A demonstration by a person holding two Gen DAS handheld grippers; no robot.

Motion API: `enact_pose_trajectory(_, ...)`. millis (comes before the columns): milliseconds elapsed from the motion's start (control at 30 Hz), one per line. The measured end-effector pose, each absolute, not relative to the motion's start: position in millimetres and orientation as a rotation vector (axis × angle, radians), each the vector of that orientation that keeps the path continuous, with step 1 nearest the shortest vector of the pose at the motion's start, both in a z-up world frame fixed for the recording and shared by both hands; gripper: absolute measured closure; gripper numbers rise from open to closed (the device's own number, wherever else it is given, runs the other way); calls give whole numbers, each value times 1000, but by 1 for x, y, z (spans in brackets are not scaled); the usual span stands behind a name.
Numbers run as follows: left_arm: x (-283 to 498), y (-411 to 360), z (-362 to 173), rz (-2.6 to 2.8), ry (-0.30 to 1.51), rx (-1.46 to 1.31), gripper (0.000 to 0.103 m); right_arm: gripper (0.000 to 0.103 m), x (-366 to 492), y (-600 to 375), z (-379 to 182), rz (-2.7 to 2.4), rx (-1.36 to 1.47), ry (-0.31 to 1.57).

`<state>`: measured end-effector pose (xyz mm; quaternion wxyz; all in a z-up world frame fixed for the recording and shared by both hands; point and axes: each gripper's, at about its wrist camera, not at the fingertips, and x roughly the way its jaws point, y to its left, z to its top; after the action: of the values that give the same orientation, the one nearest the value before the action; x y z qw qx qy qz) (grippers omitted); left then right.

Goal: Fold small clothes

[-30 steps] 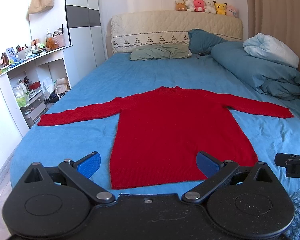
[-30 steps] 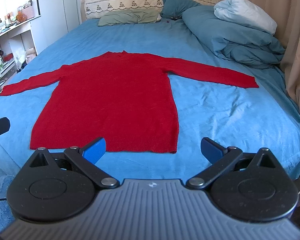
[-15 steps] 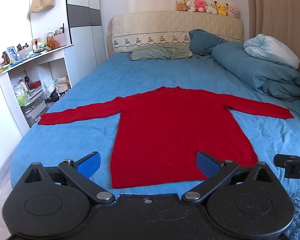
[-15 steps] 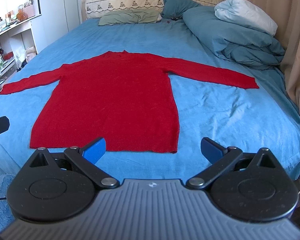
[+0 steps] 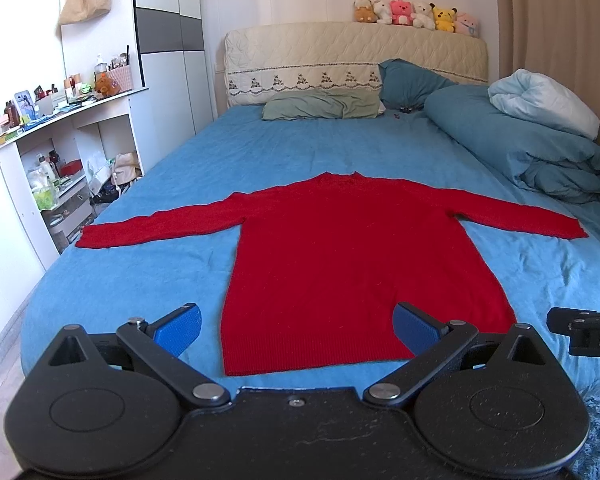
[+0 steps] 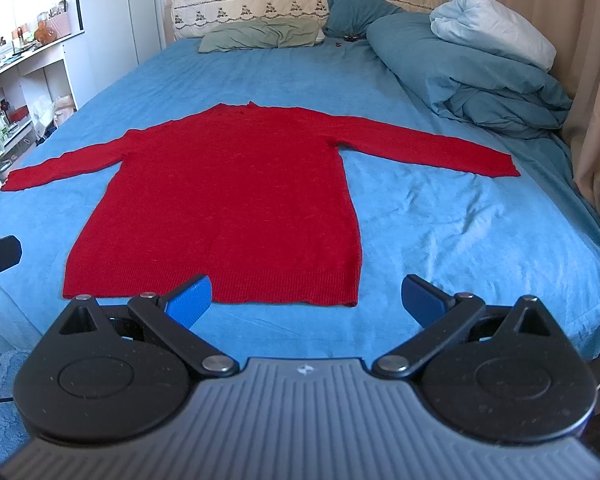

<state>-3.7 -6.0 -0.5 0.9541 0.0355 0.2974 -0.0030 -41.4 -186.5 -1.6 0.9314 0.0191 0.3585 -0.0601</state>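
Observation:
A red long-sleeved sweater lies flat on the blue bed sheet, both sleeves spread out sideways and its hem nearest me. It also shows in the right wrist view. My left gripper is open and empty, hovering just before the hem's left part. My right gripper is open and empty, just before the hem's right corner. Each gripper's edge shows in the other's view.
A rolled blue and white duvet lies along the bed's right side. Pillows sit at the headboard. A cluttered white shelf unit stands left of the bed. A curtain hangs at the right.
Both grippers have edged very slightly toward the sweater's hem. The sweater has not moved.

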Motion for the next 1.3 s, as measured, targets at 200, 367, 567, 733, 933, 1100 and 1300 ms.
enact_pose_trajectory(200, -4, -6, -1, -7, 603, 72, 0, 0, -42, -186, -2, -122, 38, 734)
enact_pose_trajectory(367, -4, -6, -1, -7, 604, 71, 0, 0, -42, -185, -3, -123, 37, 733)
enact_pose_trajectory(567, -4, -6, -1, -6, 603, 73, 0, 0, -41, -184, -2, -122, 35, 734)
enact_pose_trajectory(733, -4, -6, -1, -6, 602, 74, 0, 0, -41, -184, -2, -122, 36, 734)
enact_pose_trajectory(933, -4, -6, -1, -5, 601, 74, 0, 0, -41, -184, -2, -122, 35, 734)
enact_pose_trajectory(1100, -4, -6, 1, -2, 597, 76, 0, 0, -41, -182, -2, -124, 34, 730)
enact_pose_trajectory(1300, -6, -7, 3, 4, 587, 78, 0, 0, -39, -179, 0, -125, 41, 724)
